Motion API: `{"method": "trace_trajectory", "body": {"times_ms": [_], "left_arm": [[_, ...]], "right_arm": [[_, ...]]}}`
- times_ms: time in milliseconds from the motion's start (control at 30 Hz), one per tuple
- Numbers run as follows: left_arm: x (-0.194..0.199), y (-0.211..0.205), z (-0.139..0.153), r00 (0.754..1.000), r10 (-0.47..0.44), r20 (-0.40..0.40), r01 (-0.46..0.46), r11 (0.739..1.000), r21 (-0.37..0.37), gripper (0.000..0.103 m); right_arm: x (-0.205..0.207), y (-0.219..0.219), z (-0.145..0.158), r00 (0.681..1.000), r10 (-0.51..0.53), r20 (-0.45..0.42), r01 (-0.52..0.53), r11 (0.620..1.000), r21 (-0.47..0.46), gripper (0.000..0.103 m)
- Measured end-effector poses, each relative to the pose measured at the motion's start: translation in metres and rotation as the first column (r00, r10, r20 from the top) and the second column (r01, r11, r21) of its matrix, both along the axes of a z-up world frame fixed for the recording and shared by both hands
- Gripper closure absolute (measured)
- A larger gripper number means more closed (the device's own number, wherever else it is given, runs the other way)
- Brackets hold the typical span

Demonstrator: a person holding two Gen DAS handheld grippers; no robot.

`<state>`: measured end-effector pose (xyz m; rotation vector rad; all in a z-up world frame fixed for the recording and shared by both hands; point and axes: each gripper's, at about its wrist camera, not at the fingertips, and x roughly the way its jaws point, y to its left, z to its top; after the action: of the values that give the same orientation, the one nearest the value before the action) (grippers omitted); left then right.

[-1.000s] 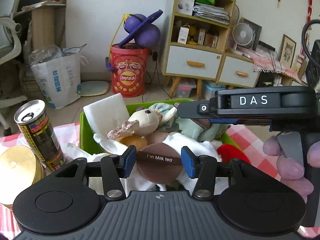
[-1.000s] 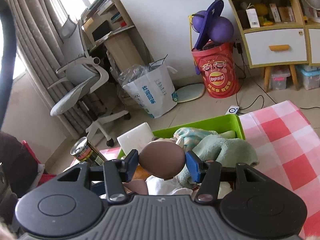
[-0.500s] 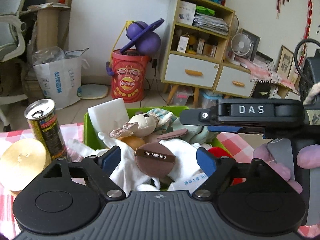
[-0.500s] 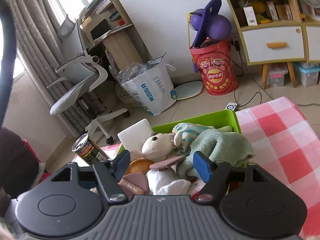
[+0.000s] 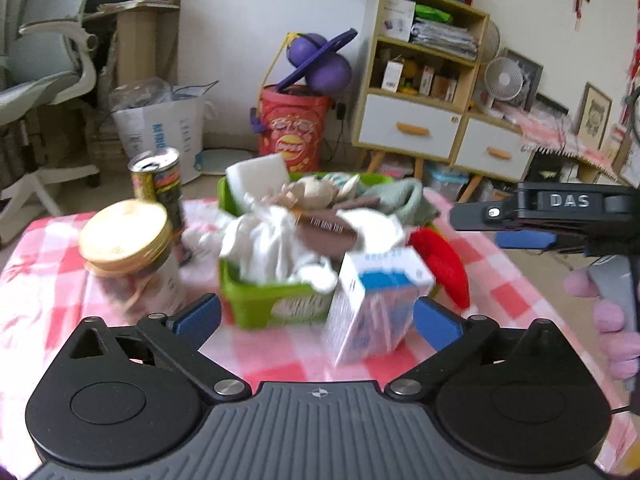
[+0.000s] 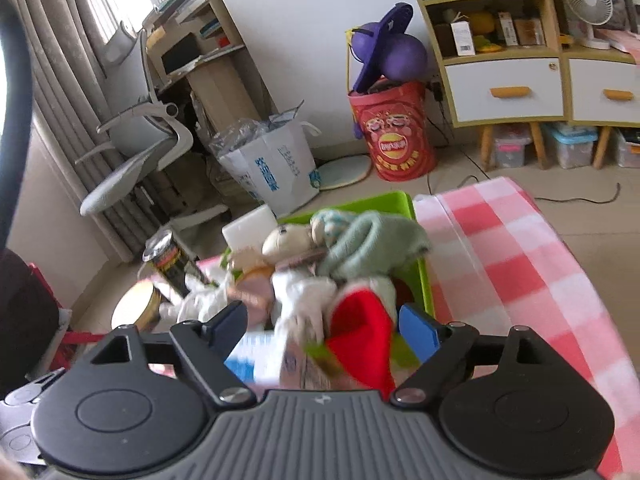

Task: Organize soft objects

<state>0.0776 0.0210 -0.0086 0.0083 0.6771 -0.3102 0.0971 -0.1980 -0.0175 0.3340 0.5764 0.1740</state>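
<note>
A green basket (image 5: 264, 304) on the pink checked table holds a heap of soft things: a brown round puff (image 5: 326, 232), white cloth (image 5: 264, 244), a plush toy (image 5: 308, 192), a mint towel (image 5: 400, 198) and a white sponge (image 5: 258, 176). A red soft object (image 5: 444, 260) lies at its right side. My left gripper (image 5: 316, 318) is open and empty, back from the basket's near wall. My right gripper (image 6: 320, 326) is open and empty above the basket's near end, over the red object (image 6: 362, 332); it shows side-on in the left wrist view (image 5: 520, 224).
A blue and white carton (image 5: 376, 300) stands in front of the basket. A gold-lidded jar (image 5: 128, 248) and a drink can (image 5: 160, 184) stand left of it. The checked tablecloth (image 6: 520, 264) stretches to the right. Floor clutter, a chair and shelves lie beyond.
Both grippers opened and let their brown puffs drop into the basket, then drew back and up from it. The basket now sits farther away in both views.
</note>
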Motion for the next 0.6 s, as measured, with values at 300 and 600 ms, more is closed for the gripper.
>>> {"method": "trace_trajectory", "body": {"times_ms": [300,600], "left_arm": [[-0.045,0.01,0.009,0.988,0.116,-0.099,-0.119,0.993,-0.024,0.005],[-0.079,0.008,0.003,0.965,0.212,-0.156,-0.201,0.976,0.086,0.005]], "right_arm": [[-0.063,0.019,0.001,0.998,-0.036,-0.051,0.032,0.997,-0.069,0.038],[-0.111,0.04,-0.003,0.994,-0.07,-0.083,0.06,0.992,-0.11,0.032]]}}
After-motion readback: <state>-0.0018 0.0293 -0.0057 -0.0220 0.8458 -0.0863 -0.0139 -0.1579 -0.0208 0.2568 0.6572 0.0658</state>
